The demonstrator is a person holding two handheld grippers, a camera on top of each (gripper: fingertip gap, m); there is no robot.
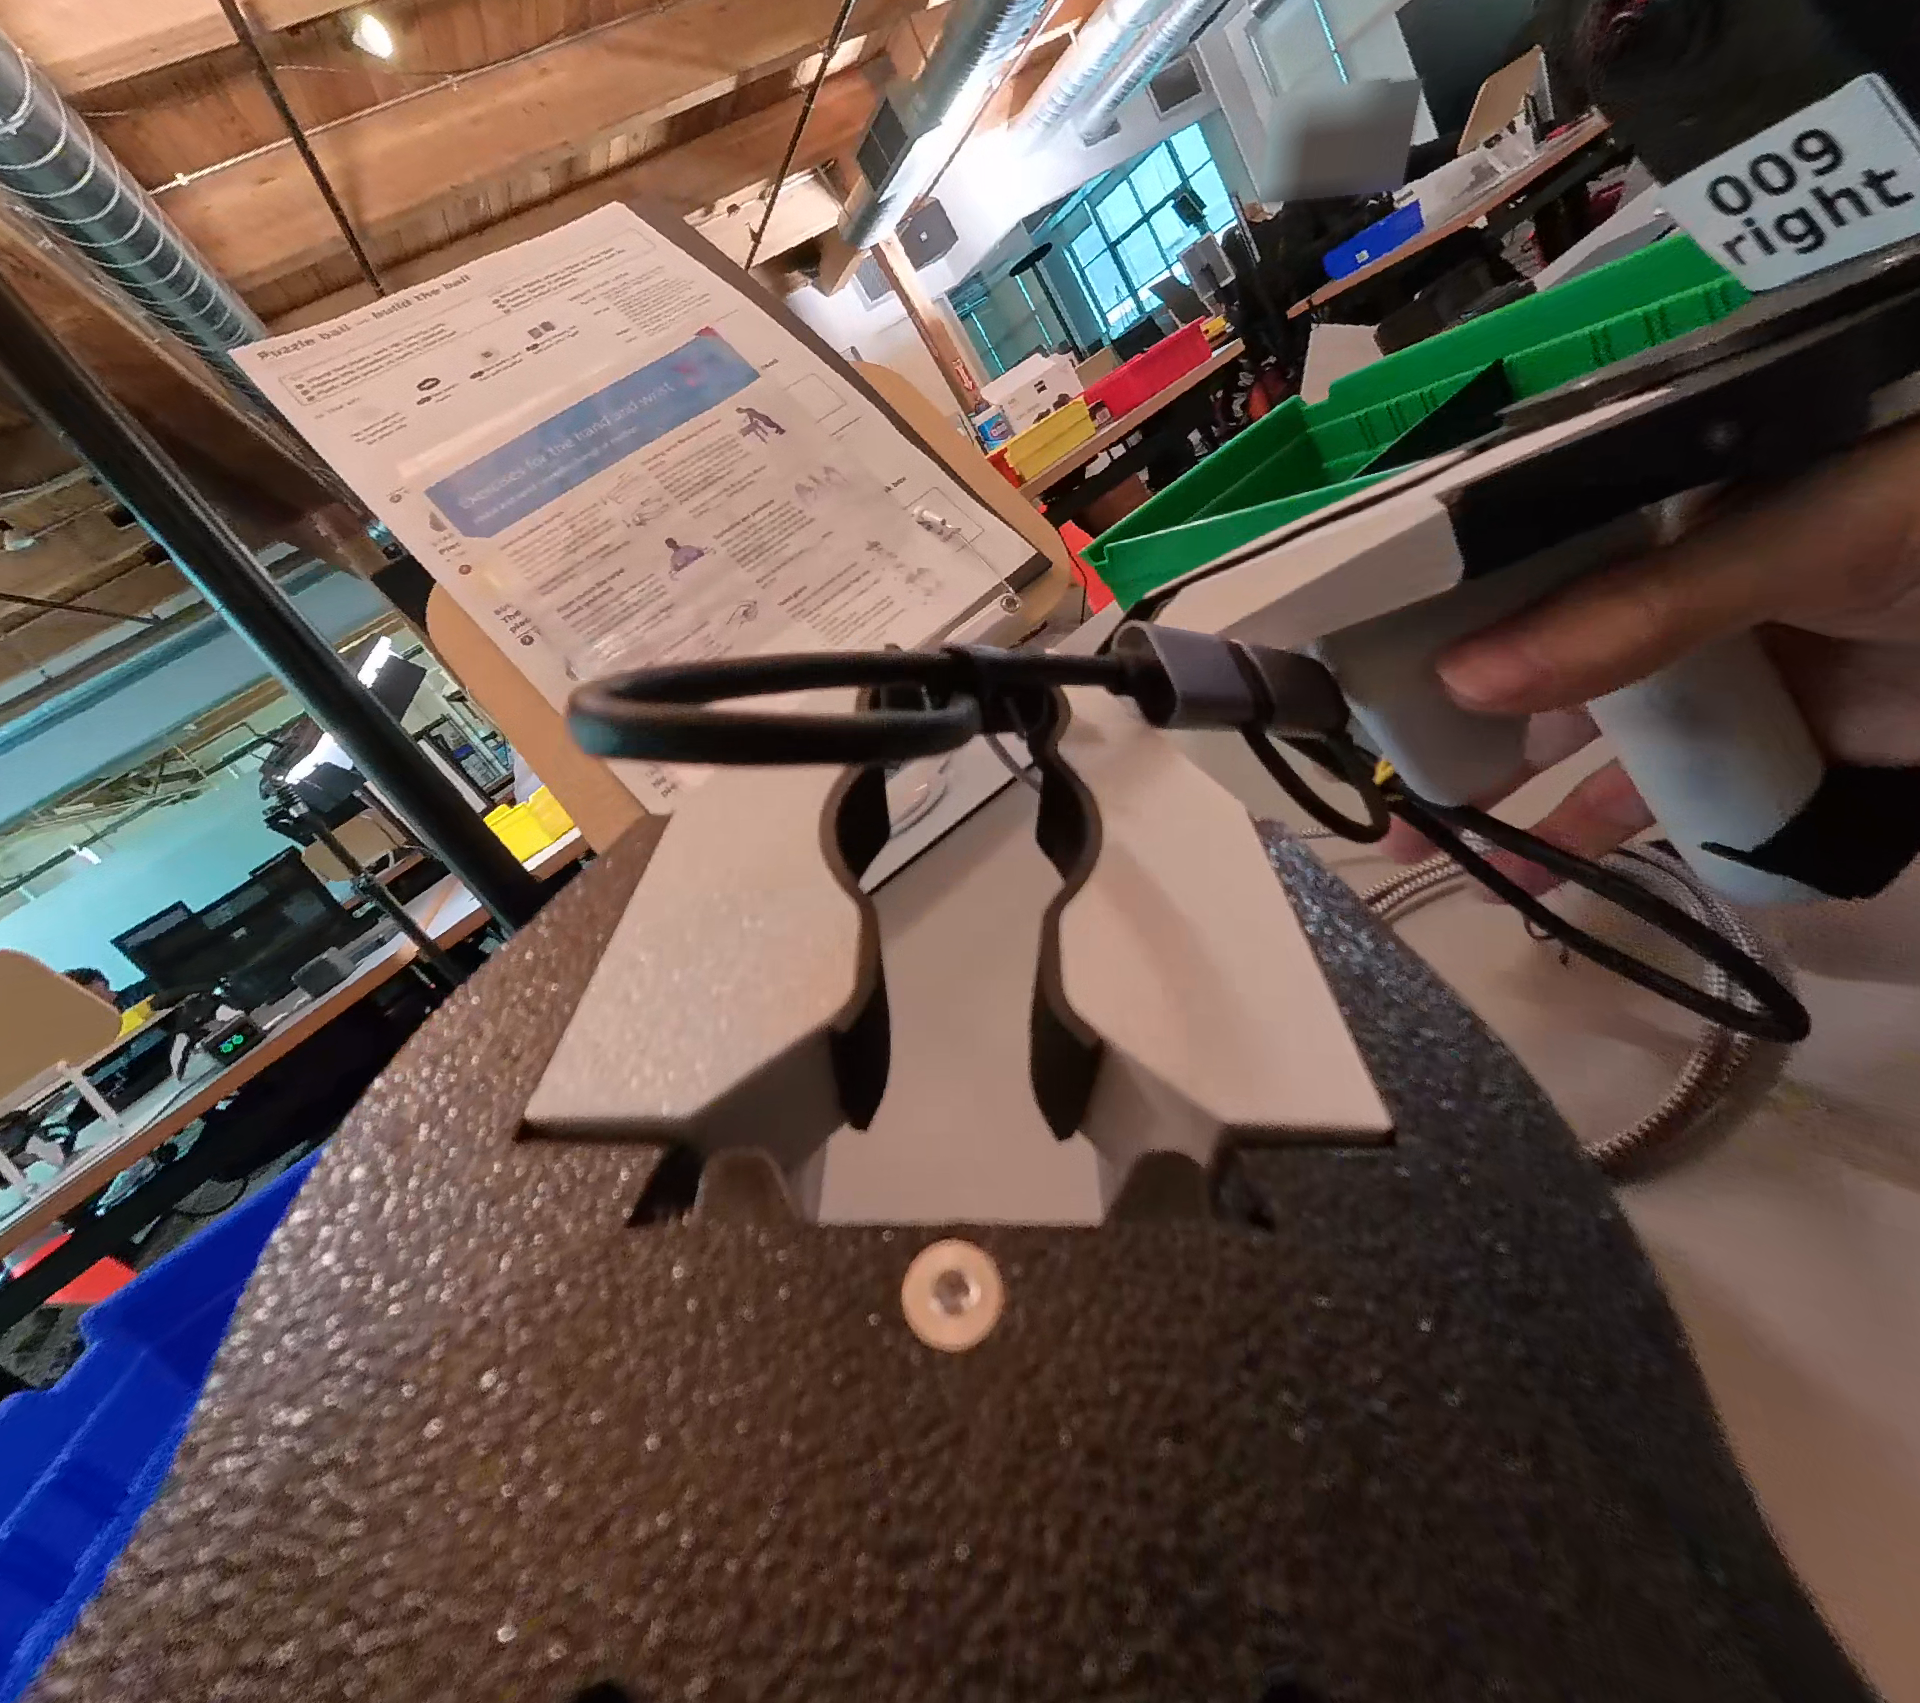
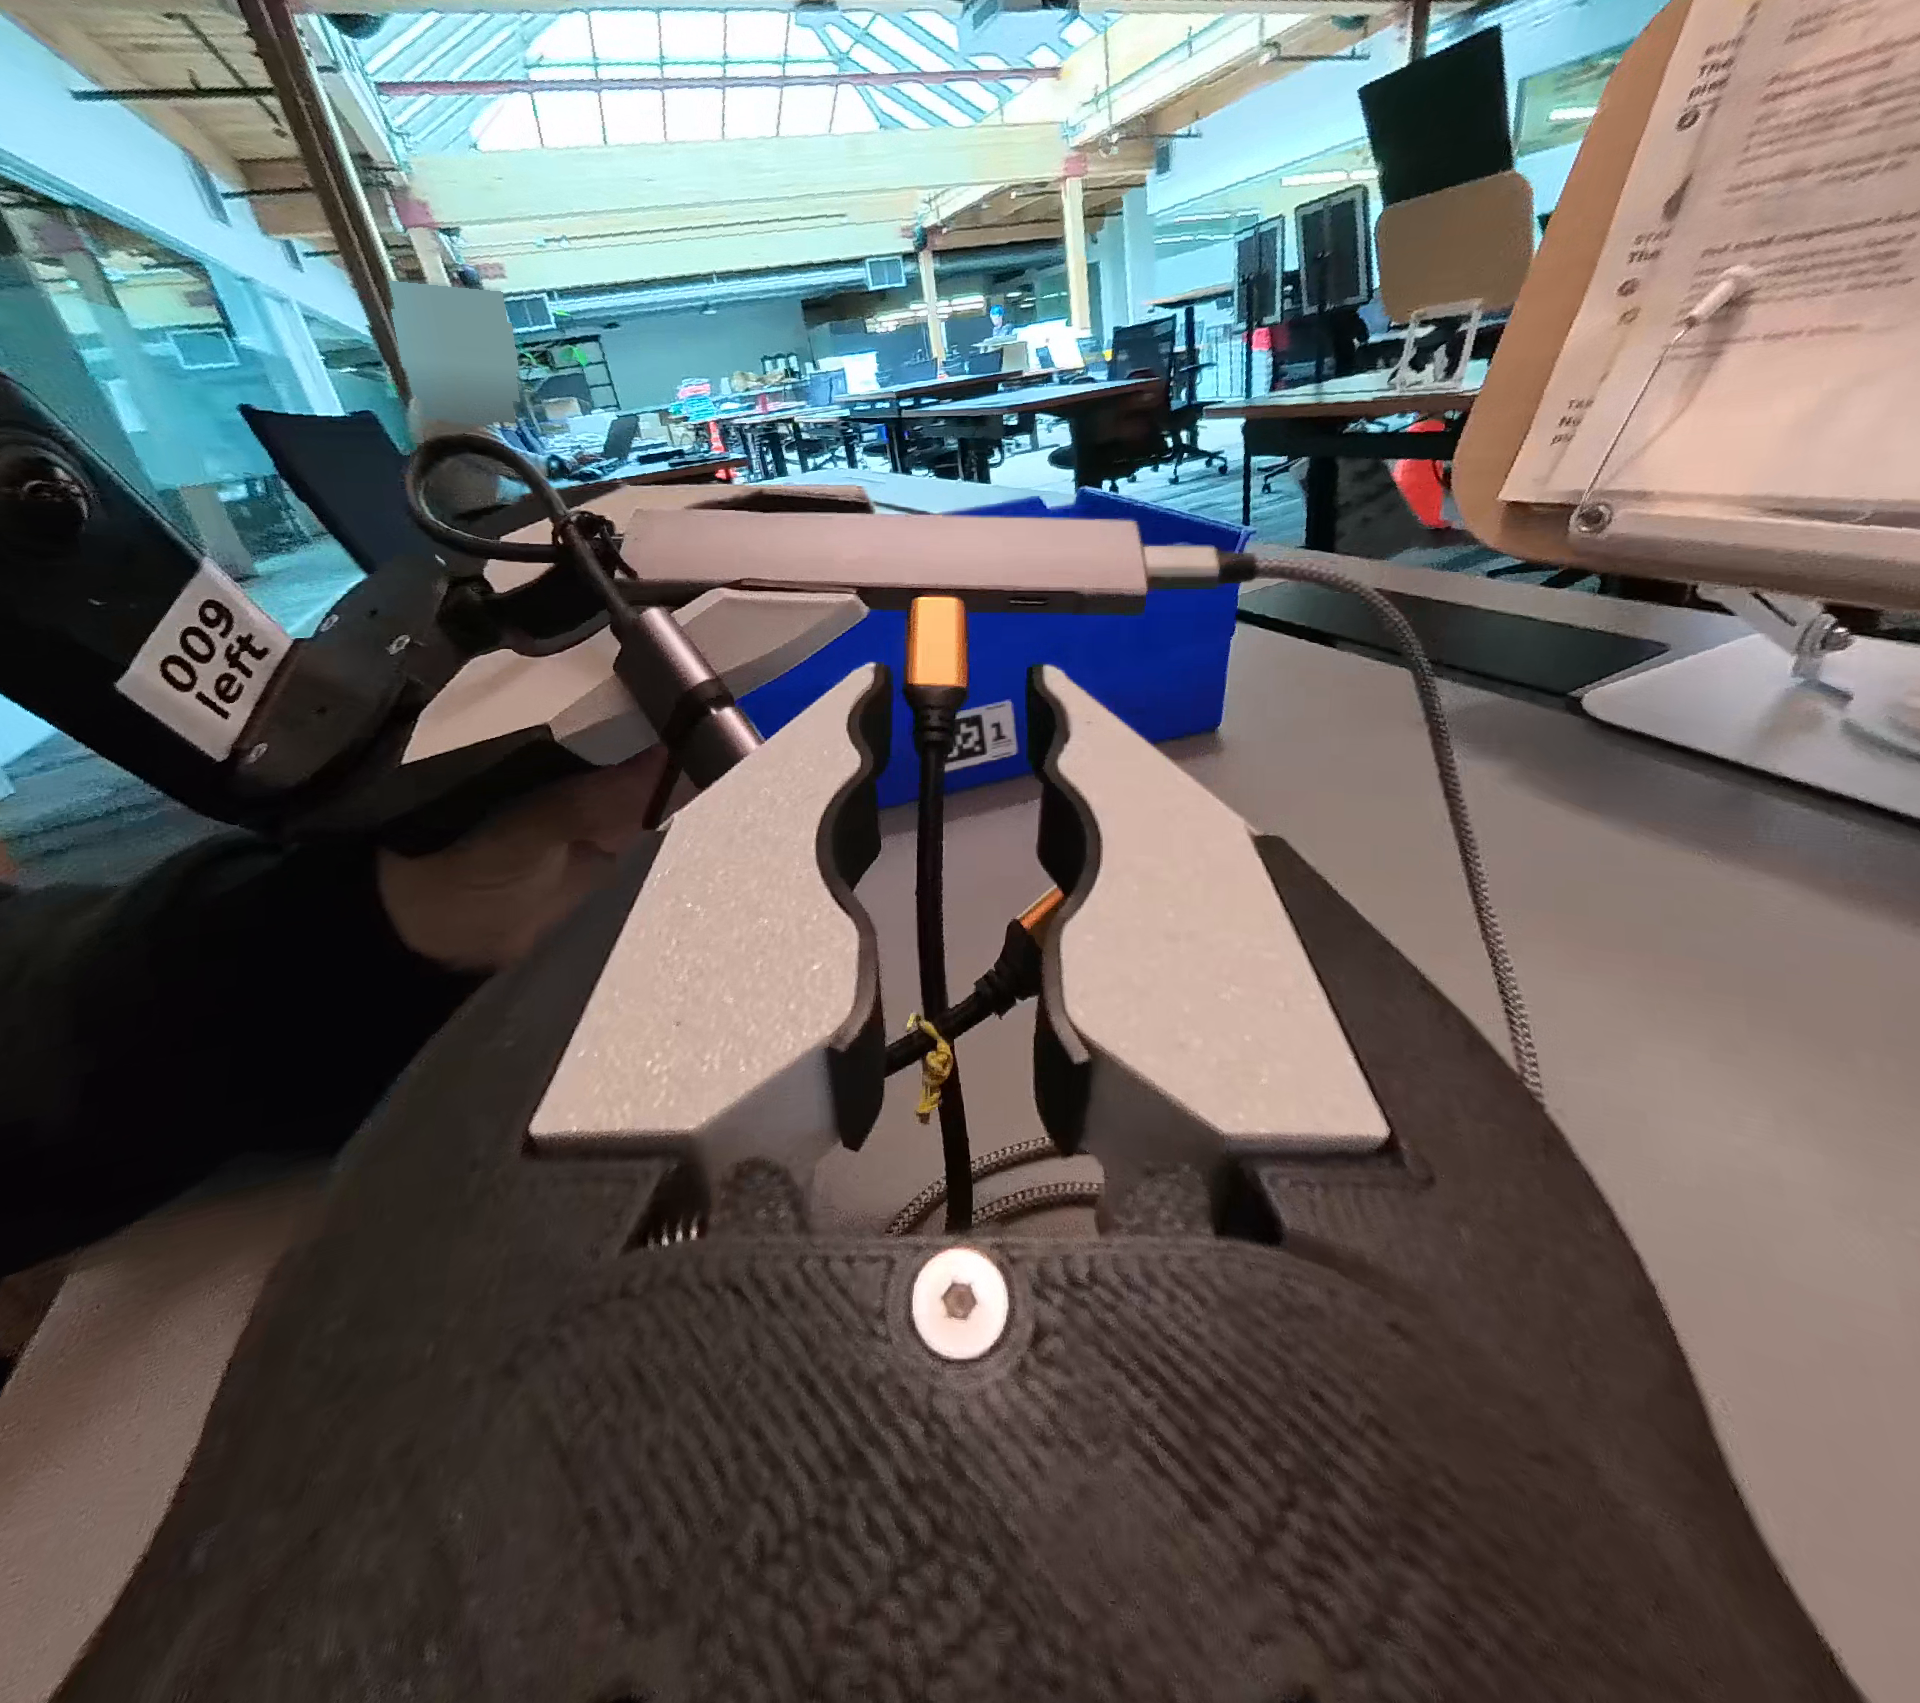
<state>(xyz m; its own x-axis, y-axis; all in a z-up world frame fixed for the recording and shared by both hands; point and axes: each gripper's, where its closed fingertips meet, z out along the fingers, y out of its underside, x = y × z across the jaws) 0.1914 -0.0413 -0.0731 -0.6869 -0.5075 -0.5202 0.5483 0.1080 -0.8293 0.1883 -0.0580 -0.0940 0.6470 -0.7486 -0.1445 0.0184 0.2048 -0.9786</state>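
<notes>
In the right wrist view a flat grey hub [image 2: 883,557] hangs level above the table. Its left end sits in my left gripper [image 2: 582,573], which is shut on it. An orange-shelled plug [image 2: 938,640] on a black cable goes up into the hub's underside. My right gripper [image 2: 956,697] is open, its fingertips on either side of that plug, not touching it. The cable's other orange plug [image 2: 1039,915] lies by the right finger. A looped black cable [image 1: 779,708] with a grey connector [image 1: 1195,677] lies across my left gripper [image 1: 966,718], next to the right gripper [image 1: 1143,614].
A grey braided cable [image 2: 1444,770] runs from the hub's right end down to the table. A blue bin [image 2: 1143,614] stands behind the hub. A green bin [image 1: 1299,458] and a printed sheet on a stand [image 1: 644,458] stand at the back. A hand [image 1: 1714,593] holds the right gripper. My two grippers' fingertips are within a few centimetres of each other.
</notes>
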